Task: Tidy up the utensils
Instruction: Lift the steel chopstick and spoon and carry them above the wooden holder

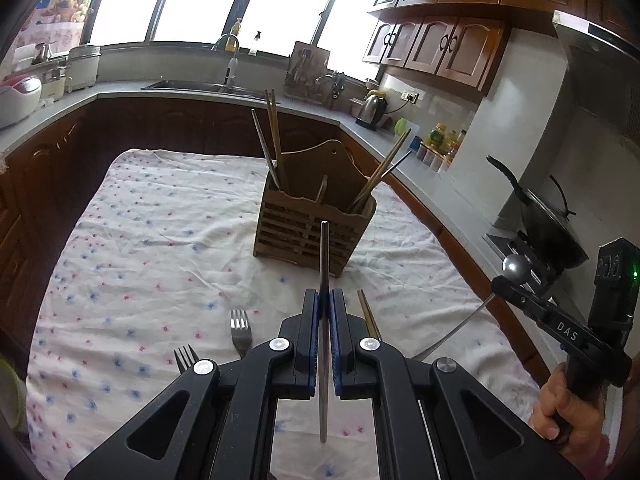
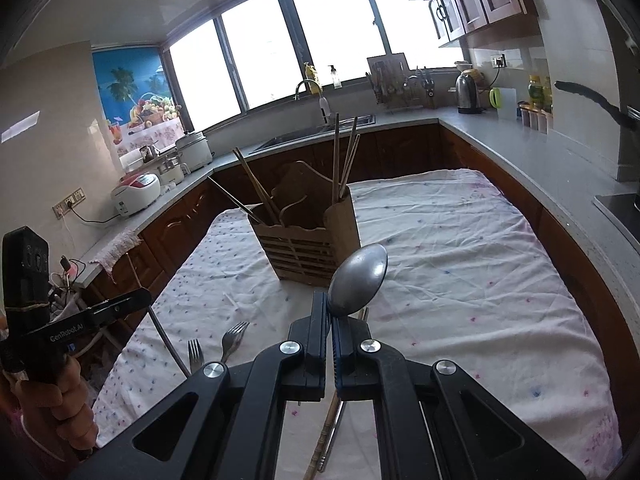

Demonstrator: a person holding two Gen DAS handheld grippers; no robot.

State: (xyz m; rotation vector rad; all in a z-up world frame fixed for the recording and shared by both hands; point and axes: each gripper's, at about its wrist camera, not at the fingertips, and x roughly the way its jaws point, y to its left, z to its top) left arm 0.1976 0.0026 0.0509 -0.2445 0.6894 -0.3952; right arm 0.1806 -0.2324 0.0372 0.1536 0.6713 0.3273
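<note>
A wooden utensil holder [image 1: 310,220] with several chopsticks stands on the flowered tablecloth [image 1: 160,240]; it also shows in the right wrist view [image 2: 308,236]. My left gripper [image 1: 324,300] is shut on a thin metal utensil handle [image 1: 324,256] that points up toward the holder. My right gripper [image 2: 331,312] is shut on a metal spoon [image 2: 360,280], bowl up, in front of the holder. The right gripper also shows in the left wrist view [image 1: 516,276] with the spoon bowl [image 1: 517,267]. Two forks [image 1: 240,330] [image 1: 186,358] lie on the cloth.
A brass-coloured chopstick [image 1: 370,316] lies right of my left gripper. More utensils [image 2: 326,436] lie under my right gripper. Grey counters ring the table, with a sink [image 1: 192,85], kettle [image 1: 372,110], rice cookers [image 2: 136,192] and a black wok [image 1: 548,224] on the stove.
</note>
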